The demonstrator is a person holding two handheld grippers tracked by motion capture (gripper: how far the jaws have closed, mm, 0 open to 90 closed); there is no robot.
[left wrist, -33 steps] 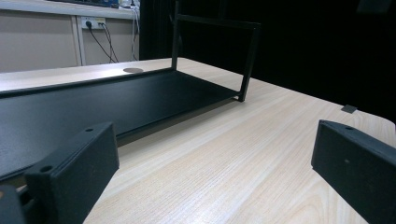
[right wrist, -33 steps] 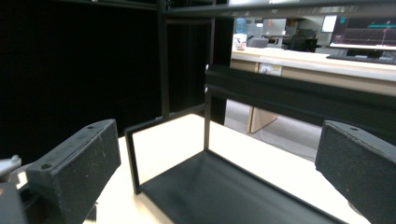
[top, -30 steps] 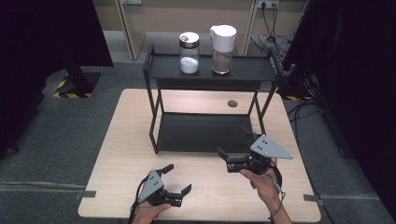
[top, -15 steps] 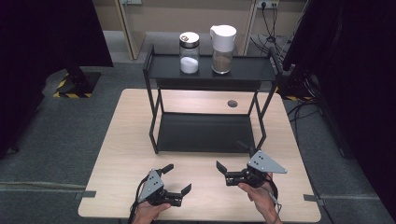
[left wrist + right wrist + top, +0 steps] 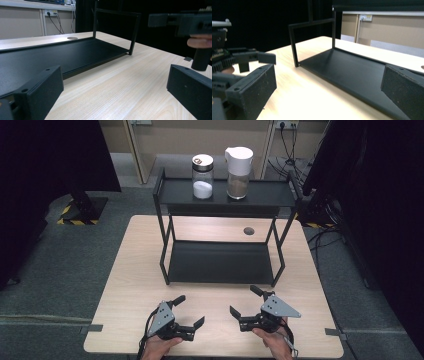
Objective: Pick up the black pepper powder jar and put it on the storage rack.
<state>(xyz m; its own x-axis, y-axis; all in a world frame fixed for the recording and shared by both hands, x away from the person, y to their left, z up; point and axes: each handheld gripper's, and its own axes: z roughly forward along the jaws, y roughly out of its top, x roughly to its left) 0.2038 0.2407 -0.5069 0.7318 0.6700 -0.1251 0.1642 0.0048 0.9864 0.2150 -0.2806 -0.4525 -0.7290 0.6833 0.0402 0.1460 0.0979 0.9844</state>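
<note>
Left gripper [image 5: 189, 311] and right gripper [image 5: 246, 301], jaws apart, empty, near table edge [image 5: 120, 270]. Black rack [image 5: 220, 262] just beyond, long axis left-right. Jars [image 5: 202, 176] on top shelf, seen from above.

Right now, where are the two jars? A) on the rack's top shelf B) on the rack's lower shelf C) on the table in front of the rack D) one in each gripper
A: the jar with white powder and the white-lidded jar stand side by side on the top shelf of the black rack; the lower shelf is bare, and both grippers, left and right, are open and hold nothing.
</note>
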